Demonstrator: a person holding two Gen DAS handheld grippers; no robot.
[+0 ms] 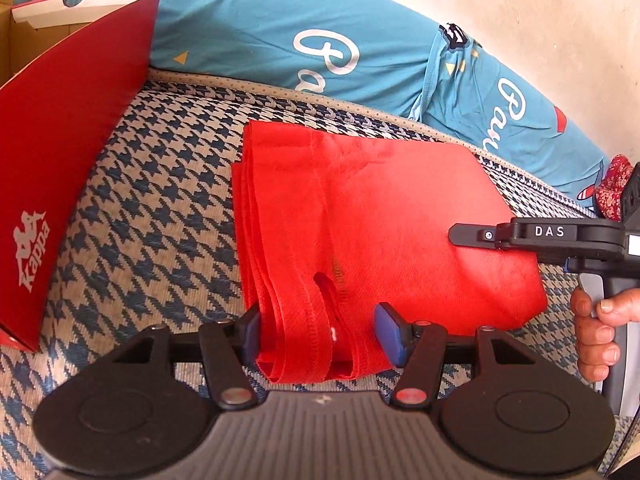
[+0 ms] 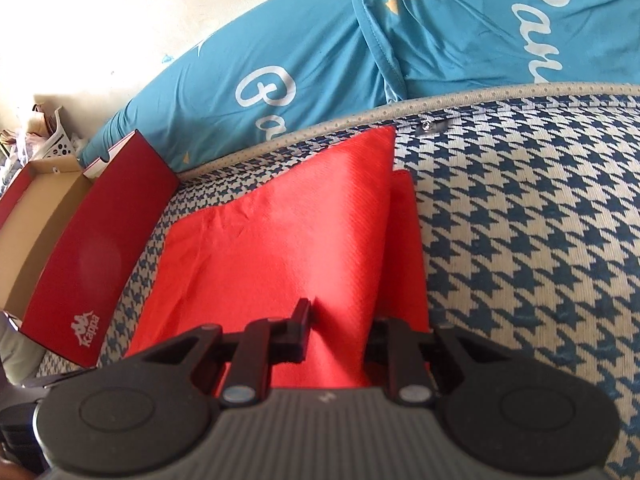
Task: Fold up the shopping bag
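Observation:
The red shopping bag [image 1: 380, 216] lies folded into a long strip on the blue-and-white houndstooth mat [image 1: 160, 208]. Its handle loops point toward the left wrist camera. My left gripper [image 1: 320, 332] is open, and its blue pads stand on either side of the handle end. My right gripper [image 1: 456, 236] comes in from the right, held by a person's hand [image 1: 596, 332]. In the right wrist view the right gripper [image 2: 340, 320] is shut on a raised fold of the bag [image 2: 280, 220], and fabric partly covers its right finger.
A red Kappa shoebox [image 1: 60, 152] stands open at the left of the mat [image 2: 92, 248]. Blue bedding with white lettering [image 1: 260, 28] runs along the mat's far edge against a pale wall. Bare mat [image 2: 540, 240] lies to the right of the bag.

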